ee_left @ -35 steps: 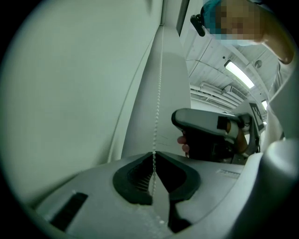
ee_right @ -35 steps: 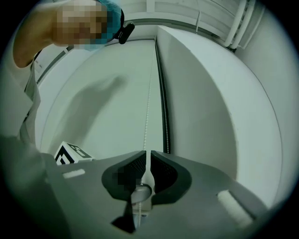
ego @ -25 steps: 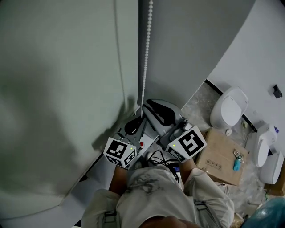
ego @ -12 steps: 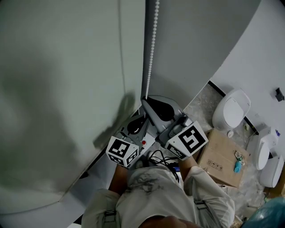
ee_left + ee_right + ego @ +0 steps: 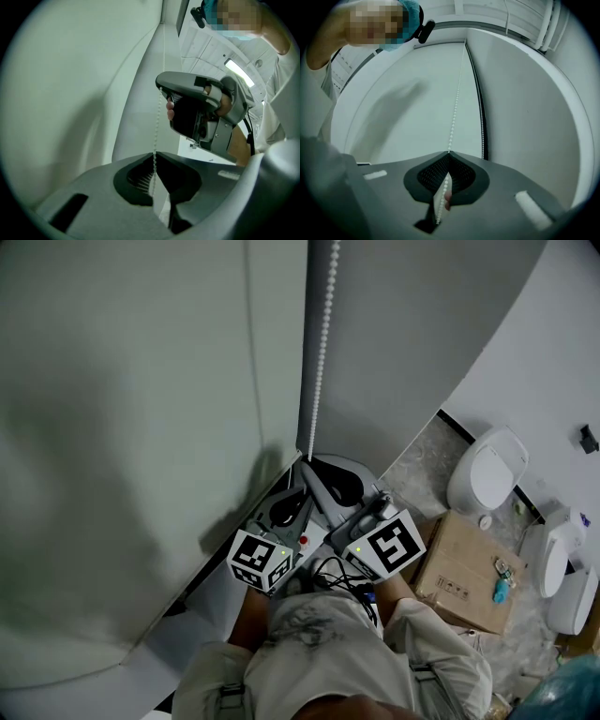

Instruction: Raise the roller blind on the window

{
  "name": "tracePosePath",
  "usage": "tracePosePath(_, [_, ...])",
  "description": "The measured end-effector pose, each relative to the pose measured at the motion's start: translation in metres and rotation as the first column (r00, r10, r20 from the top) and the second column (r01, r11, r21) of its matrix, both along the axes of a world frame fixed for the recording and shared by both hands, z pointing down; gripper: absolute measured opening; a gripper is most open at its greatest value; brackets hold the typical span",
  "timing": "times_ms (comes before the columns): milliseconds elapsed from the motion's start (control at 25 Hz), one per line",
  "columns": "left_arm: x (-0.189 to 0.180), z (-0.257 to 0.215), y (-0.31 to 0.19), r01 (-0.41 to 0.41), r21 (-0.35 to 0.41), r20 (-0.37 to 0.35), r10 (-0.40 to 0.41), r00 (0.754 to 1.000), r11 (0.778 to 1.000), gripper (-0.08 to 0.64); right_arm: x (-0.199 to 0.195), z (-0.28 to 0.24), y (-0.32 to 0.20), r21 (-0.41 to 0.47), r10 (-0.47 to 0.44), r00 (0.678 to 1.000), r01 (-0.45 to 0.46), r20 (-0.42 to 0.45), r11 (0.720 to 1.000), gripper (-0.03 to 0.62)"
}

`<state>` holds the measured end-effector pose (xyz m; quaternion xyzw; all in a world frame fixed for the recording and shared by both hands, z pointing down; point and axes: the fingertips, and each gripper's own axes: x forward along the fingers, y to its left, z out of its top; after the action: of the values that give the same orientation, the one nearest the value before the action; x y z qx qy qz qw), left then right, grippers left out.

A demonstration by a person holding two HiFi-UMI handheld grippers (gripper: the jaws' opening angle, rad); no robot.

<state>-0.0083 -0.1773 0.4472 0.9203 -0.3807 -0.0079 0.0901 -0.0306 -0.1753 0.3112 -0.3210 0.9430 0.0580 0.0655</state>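
We find both grippers clamped on the bead chain (image 5: 322, 352), which hangs straight down along the right edge of the roller blind (image 5: 131, 427). The blind's pale sheet fills the left part of the head view from the top edge downward, and the chain drops just beside it to the two grippers held close together in front of the person.

In the left gripper view, the jaws of the left gripper (image 5: 154, 154) stand narrow, with their tips meeting on the chain. The beads enter at the tips and run on down between the ribbed pads (image 5: 138, 177), so we read this as a firm pinch on the chain and on nothing else.

The same view shows the right gripper (image 5: 161, 89) higher up on the same strand, its tip touching the beads. The chain is taut between the two.

In the right gripper view its jaws are likewise drawn nearly together. They are closed on the chain at the tips, with the beads trailing down through the slim gap between the pads.

A second strand (image 5: 481, 117) of the chain runs beside the dark edge to the right, apart from both grippers.
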Motion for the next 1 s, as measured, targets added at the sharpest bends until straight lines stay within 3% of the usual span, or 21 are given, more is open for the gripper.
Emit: tracePosePath(1000, [-0.005,0.096,0.015,0.005,-0.124,0.039,0.000,0.999,0.992,0.025,-0.002,0.094,0.020,-0.130,-0.006,0.999,0.001,-0.043,0.991,0.011])
